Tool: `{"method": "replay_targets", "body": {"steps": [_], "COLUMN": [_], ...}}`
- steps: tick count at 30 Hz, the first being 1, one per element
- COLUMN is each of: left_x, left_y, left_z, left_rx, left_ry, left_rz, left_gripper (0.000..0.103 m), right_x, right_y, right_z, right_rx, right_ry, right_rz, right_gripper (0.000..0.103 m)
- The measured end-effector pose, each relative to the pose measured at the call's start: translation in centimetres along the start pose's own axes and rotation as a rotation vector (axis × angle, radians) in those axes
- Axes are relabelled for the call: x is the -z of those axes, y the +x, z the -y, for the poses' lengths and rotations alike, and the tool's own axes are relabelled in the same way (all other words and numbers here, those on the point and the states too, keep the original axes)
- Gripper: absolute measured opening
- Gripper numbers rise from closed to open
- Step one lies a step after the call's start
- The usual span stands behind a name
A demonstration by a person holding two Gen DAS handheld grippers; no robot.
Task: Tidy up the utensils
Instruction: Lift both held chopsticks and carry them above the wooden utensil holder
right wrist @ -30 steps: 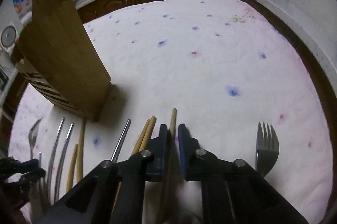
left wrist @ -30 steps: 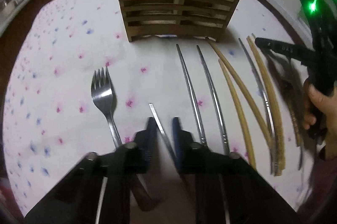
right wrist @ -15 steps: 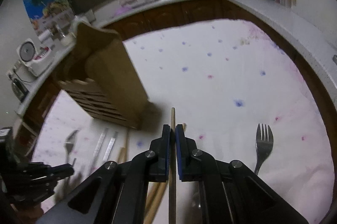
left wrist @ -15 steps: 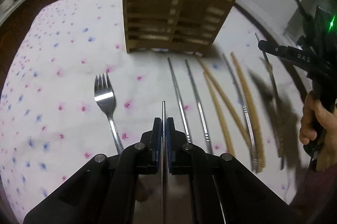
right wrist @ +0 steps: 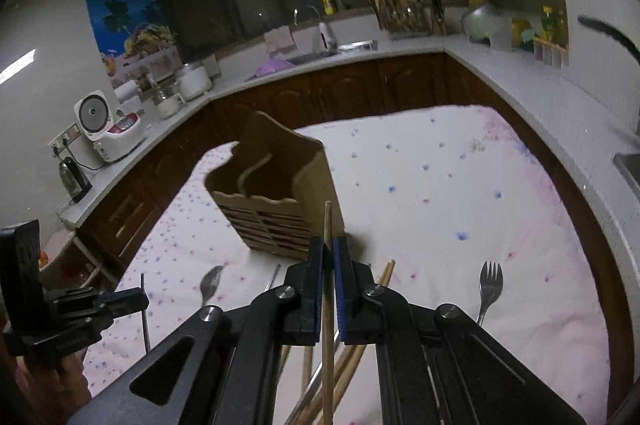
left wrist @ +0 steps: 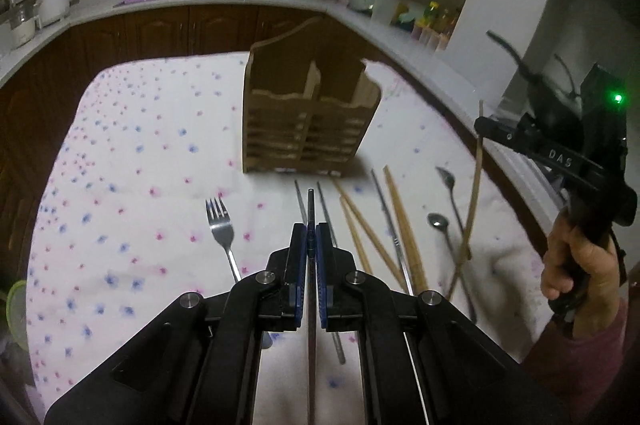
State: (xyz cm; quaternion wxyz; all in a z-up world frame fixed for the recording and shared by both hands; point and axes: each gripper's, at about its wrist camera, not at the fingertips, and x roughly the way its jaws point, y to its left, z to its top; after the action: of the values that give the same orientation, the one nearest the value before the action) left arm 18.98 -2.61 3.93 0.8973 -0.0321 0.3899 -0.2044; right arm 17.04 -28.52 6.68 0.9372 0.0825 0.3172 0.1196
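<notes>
My left gripper (left wrist: 311,231) is shut on a metal chopstick (left wrist: 310,209), held above the cloth and pointing at the wooden utensil holder (left wrist: 308,121). My right gripper (right wrist: 328,245) is shut on a wooden chopstick (right wrist: 328,225), also raised; it shows at the right of the left wrist view (left wrist: 474,181). The holder (right wrist: 276,197) stands upright with two compartments. On the cloth lie a fork (left wrist: 220,225), metal chopsticks (left wrist: 326,209), wooden chopsticks (left wrist: 400,221) and two spoons (left wrist: 438,221).
A flowered white cloth (left wrist: 120,185) covers the table. Another fork (right wrist: 490,281) lies at the right. Kitchen counters with a rice cooker (right wrist: 104,129), kettle and sink surround the table behind.
Both grippers closed on a chopstick each and lifted them off the cloth. Both views rose and tilted up, so the holder now sits farther ahead.
</notes>
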Motion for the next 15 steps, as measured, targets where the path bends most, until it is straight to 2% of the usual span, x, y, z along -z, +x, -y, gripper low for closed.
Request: {"method": "replay_targets", "body": {"steps": [5,15], "left_x": [-0.2,-1.0], "left_y": [-2.3,-4.0], "left_z": [0.1,-0.9], "left_rx": [0.008,0.011], "left_ry": [0.001,-0.025], "left_rz": [0.058,0.14], "left_gripper": [0.004,0.004], "right_x": [-0.6,-1.7], "right_y": [-2.0,-3.7], "right_z": [-1.4,-3.0], "right_rx": [-0.016,-0.021], "right_ry": [-0.018,-0.048], "right_rz": [0.053,0.148], "right_gripper": [0.005,0.005]}}
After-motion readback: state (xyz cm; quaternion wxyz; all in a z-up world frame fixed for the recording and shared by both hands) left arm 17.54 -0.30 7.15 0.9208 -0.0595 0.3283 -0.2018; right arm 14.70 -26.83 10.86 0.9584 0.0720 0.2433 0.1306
